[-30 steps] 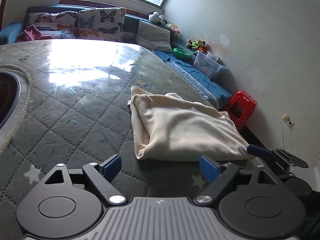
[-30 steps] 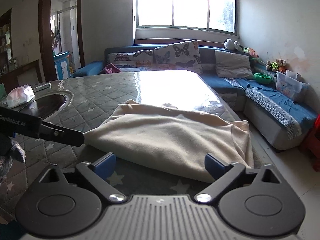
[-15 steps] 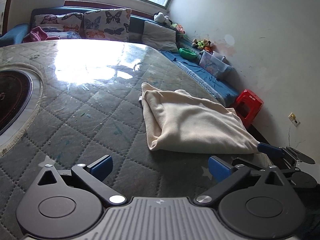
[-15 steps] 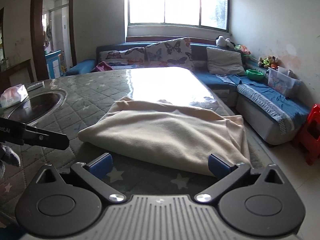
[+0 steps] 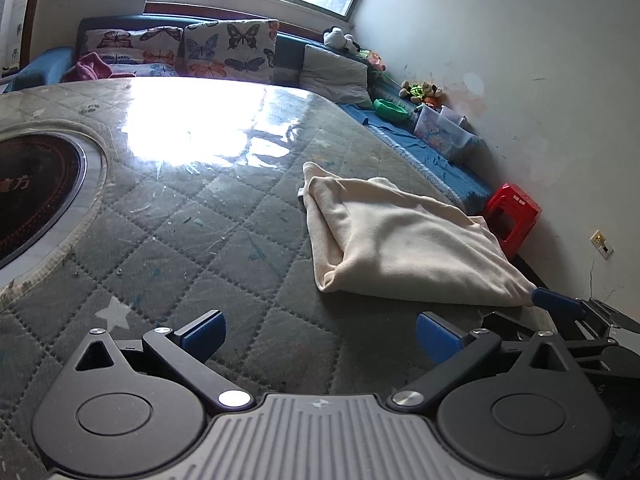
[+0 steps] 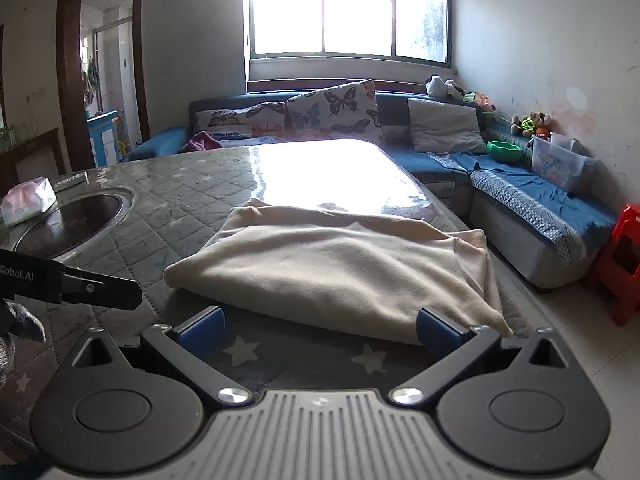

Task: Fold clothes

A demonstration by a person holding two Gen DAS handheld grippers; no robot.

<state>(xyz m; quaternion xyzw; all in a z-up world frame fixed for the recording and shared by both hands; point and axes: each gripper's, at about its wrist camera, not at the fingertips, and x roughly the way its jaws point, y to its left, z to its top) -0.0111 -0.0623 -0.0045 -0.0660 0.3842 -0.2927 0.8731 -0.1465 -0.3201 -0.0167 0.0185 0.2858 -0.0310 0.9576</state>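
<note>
Left wrist view: the left gripper (image 5: 318, 330) hovers over the quilted counter (image 5: 168, 240), jaws spread wide with nothing between them. The folded cream cloth (image 5: 396, 244) lies on the counter ahead and to the right, clear of the jaws. The right gripper (image 5: 556, 304) reaches the cloth's near right corner.

Right wrist view: the right gripper (image 6: 318, 326) has its jaws spread, gripping nothing. The cloth (image 6: 340, 268) lies just ahead, its near edge at the right fingertip (image 6: 436, 330). The left gripper (image 6: 100, 286) shows at the left edge.
</note>
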